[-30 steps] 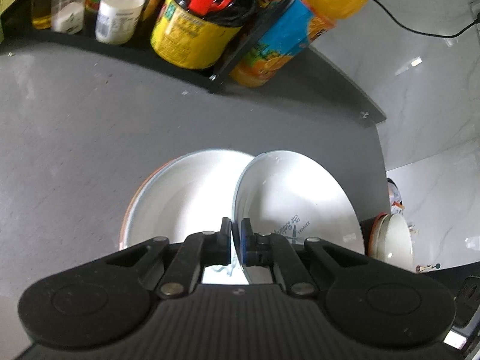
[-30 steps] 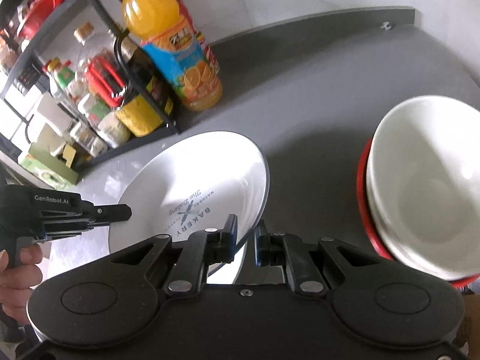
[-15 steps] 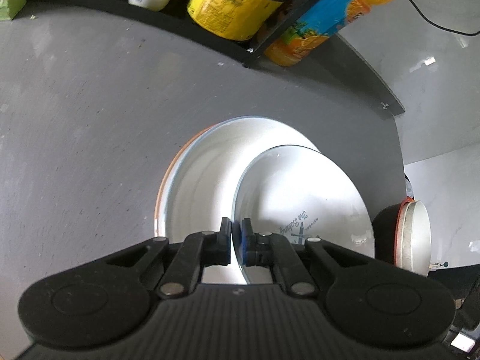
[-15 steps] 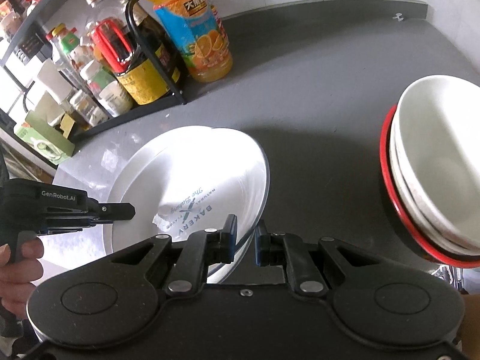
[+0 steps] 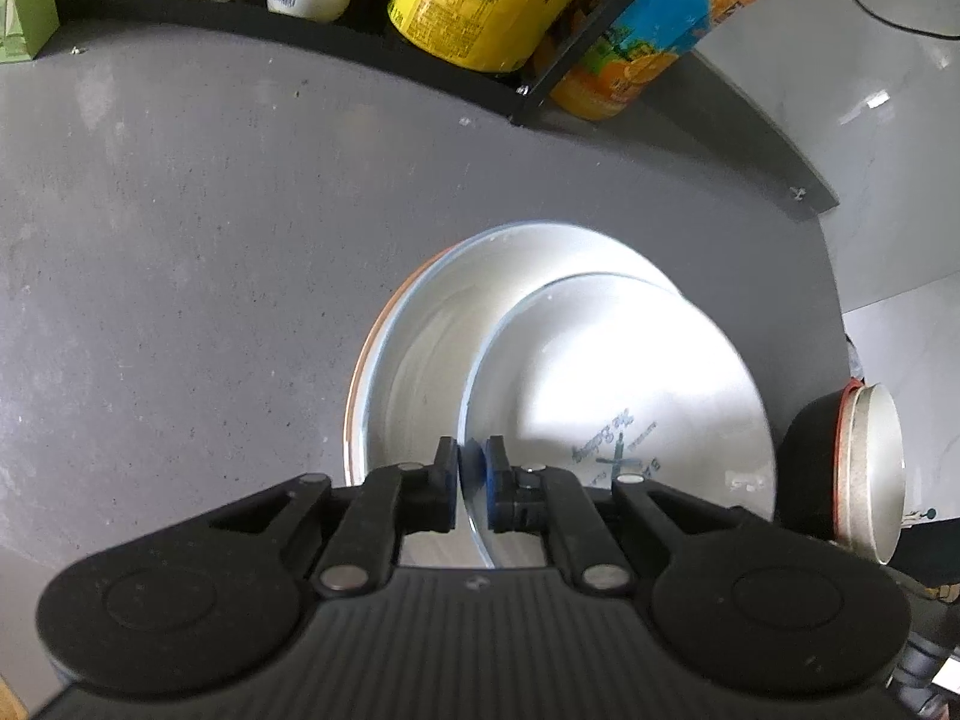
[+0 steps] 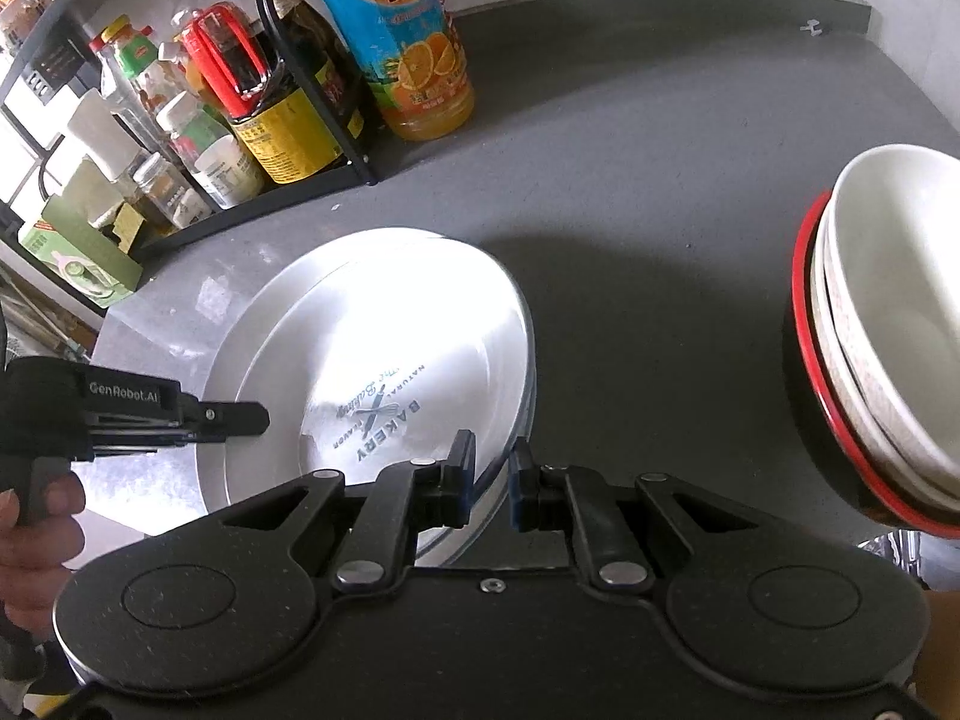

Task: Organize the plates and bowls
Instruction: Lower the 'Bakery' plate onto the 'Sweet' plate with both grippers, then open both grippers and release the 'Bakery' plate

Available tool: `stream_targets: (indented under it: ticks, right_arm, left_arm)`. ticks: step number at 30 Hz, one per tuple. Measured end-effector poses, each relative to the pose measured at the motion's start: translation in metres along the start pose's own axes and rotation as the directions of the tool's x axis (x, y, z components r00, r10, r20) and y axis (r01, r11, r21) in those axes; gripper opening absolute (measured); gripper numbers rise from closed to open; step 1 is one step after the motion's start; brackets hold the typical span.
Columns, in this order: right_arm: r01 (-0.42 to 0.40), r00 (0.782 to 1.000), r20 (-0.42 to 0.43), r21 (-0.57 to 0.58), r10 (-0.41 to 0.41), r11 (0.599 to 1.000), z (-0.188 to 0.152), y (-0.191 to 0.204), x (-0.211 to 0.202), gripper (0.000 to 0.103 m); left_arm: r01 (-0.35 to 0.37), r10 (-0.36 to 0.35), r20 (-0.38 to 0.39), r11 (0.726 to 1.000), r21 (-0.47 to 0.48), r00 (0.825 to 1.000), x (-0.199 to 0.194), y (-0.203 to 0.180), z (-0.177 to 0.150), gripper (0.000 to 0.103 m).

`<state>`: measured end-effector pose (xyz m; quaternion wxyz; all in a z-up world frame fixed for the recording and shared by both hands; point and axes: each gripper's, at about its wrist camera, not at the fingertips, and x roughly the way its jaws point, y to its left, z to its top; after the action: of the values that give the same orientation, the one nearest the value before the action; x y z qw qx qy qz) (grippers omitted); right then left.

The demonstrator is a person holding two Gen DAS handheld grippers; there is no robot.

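On the held plate (image 6: 384, 372), "BAKERY"; on the left gripper (image 6: 240, 417), "GenRobot.AI"

Stack of white ceramic bowls in a red-rimmed black bowl (image 6: 888, 360): cut off at 3 o'clock edge. Orange juice bottle (image 5: 654, 30): top cropped at 12 o'clock. Printed white plate (image 6: 384, 396): near rim hidden behind gripper body.

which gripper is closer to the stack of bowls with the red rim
Right. The right gripper sits at the plate's edge on the side facing the bowl stack. The left gripper holds the plate's opposite edge, farther from the bowls.
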<state>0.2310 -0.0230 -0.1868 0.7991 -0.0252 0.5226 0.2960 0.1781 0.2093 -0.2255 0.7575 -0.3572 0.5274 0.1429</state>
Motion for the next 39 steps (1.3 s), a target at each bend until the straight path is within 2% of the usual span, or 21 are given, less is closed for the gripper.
stream_targets:
  ticks: [8, 16, 25, 29, 32, 33, 34, 39]
  right_arm:
    - [0.005, 1.000, -0.009, -0.019, -0.005, 1.000, 0.002, 0.006, 0.004, 0.010]
    - [0.005, 0.999, -0.033, -0.023, -0.005, 1.000, 0.004, 0.013, 0.017, 0.011]
    - [0.027, 0.998, -0.051, 0.037, -0.025, 0.999, 0.005, 0.017, 0.030, 0.014]
    - [0.017, 0.998, -0.063, 0.061, -0.013, 0.998, 0.005, 0.015, 0.027, 0.020]
    - [-0.001, 0.999, -0.044, 0.077, 0.004, 0.997, 0.006, 0.014, 0.017, 0.034]
    - [-0.004, 1.000, -0.030, 0.077, 0.006, 0.997, 0.006, 0.013, 0.011, 0.041]
    - [-0.005, 1.000, -0.018, 0.079, 0.007, 0.997, 0.007, 0.013, 0.007, 0.043]
    - [-0.008, 1.000, 0.013, 0.108, 0.007, 0.994, 0.010, 0.005, -0.008, 0.044]
  left_arm:
    - [-0.043, 0.043, 0.023, 0.999, 0.014, 0.999, -0.017, -0.003, 0.010, 0.010]
    - [-0.033, 0.034, 0.051, 0.999, -0.020, 0.998, -0.034, 0.004, 0.013, 0.033]
    - [-0.037, 0.037, 0.040, 0.999, -0.013, 0.999, -0.034, 0.003, 0.012, 0.039]
    - [-0.033, 0.034, 0.033, 0.999, -0.010, 0.999, -0.032, 0.001, 0.012, 0.039]
    - [-0.034, 0.034, 0.041, 0.999, -0.001, 0.999, -0.033, -0.002, 0.013, 0.043]
    - [-0.036, 0.036, 0.046, 0.999, 0.005, 0.998, -0.034, -0.005, 0.013, 0.047]
    - [-0.039, 0.038, 0.053, 0.999, 0.013, 0.998, -0.035, -0.007, 0.013, 0.051]
    - [-0.047, 0.044, 0.081, 0.998, 0.035, 0.996, -0.039, -0.017, 0.014, 0.061]
